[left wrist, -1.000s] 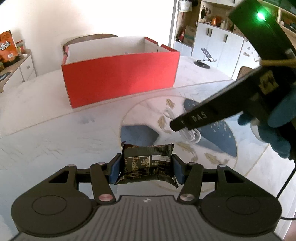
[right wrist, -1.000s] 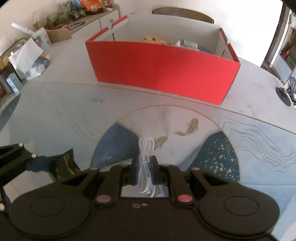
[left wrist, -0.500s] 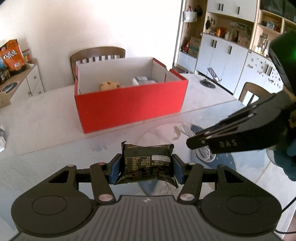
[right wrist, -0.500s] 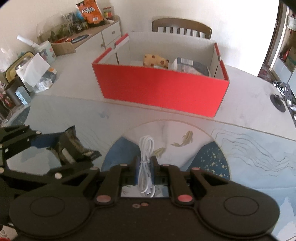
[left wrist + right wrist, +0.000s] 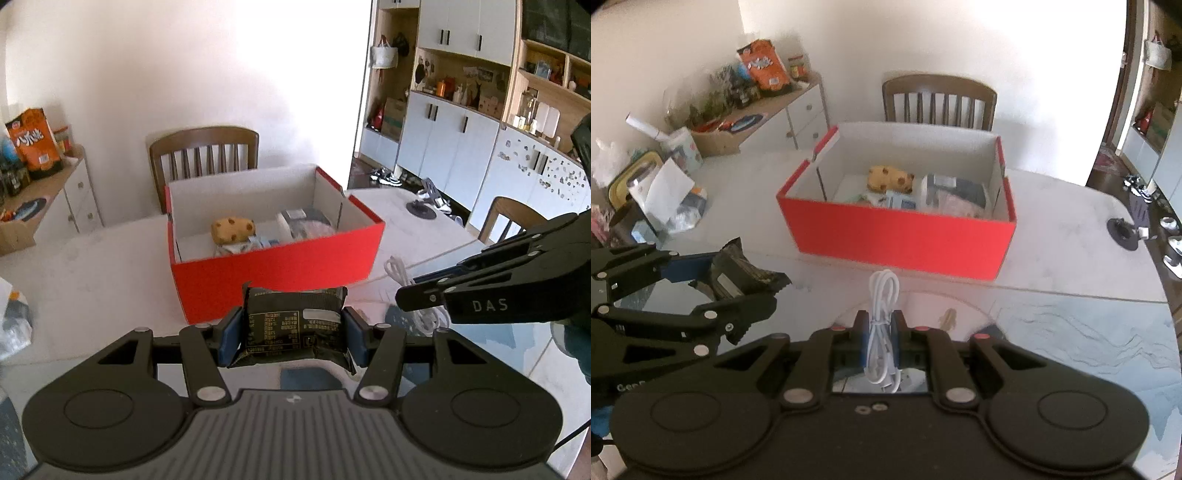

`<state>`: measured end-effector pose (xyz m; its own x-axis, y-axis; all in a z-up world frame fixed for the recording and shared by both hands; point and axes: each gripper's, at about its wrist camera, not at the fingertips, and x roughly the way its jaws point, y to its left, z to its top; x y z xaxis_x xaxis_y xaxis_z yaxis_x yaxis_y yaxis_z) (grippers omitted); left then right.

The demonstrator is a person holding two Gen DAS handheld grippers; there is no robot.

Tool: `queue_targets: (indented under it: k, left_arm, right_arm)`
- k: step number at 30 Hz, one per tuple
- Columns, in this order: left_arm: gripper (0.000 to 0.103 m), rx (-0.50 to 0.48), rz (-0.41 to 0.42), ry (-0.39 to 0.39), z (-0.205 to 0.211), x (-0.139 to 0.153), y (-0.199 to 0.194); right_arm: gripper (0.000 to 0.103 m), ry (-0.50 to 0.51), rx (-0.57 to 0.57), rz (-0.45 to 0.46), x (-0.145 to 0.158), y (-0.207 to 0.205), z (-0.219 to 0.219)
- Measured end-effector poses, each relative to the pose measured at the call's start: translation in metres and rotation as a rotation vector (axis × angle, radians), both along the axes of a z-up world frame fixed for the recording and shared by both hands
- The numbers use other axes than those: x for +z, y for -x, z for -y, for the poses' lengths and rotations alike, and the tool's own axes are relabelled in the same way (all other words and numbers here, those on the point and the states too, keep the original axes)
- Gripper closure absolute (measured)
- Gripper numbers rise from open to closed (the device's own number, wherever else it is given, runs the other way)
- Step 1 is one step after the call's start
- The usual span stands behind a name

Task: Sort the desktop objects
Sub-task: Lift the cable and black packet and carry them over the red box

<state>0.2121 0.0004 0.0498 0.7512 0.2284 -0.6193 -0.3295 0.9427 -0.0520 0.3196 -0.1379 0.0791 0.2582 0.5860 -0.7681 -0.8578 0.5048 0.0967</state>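
Note:
My left gripper [image 5: 293, 334] is shut on a dark snack packet [image 5: 293, 325], held above the table; the same packet [image 5: 738, 275] shows at the left of the right wrist view. My right gripper [image 5: 881, 332] is shut on a coiled white cable [image 5: 882, 321], whose loops stick out past the fingers; the cable [image 5: 397, 269] shows by the right gripper's tip in the left wrist view. A red open box [image 5: 280, 271] stands ahead of both grippers, and its front wall [image 5: 897, 236] faces me. Inside lie a yellow spotted toy [image 5: 232, 229] and several packets.
A wooden chair [image 5: 203, 147] stands behind the box. A sideboard [image 5: 775, 107] with snack bags and clutter is at the left, and bags and paper [image 5: 665, 192] lie on the table's left edge. A black round stand [image 5: 1123, 232] sits at the table's right.
Both grippers have risen with their loads, so the box's inside has come into view. The box now looks farther below and the chair behind it shows.

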Motion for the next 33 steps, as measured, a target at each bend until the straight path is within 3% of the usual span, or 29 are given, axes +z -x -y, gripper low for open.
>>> queue_targets:
  k: [16, 33]
  left_arm:
    - [0.047, 0.011, 0.01, -0.021, -0.03, 0.035, -0.037]
    - [0.047, 0.039, -0.024, -0.007, -0.081, 0.039, -0.088]
  right_arm:
    - [0.092, -0.068, 0.003, 0.055, 0.04, -0.016, -0.029]
    - [0.092, -0.107, 0.016, 0.066, 0.053, -0.054, -0.069]
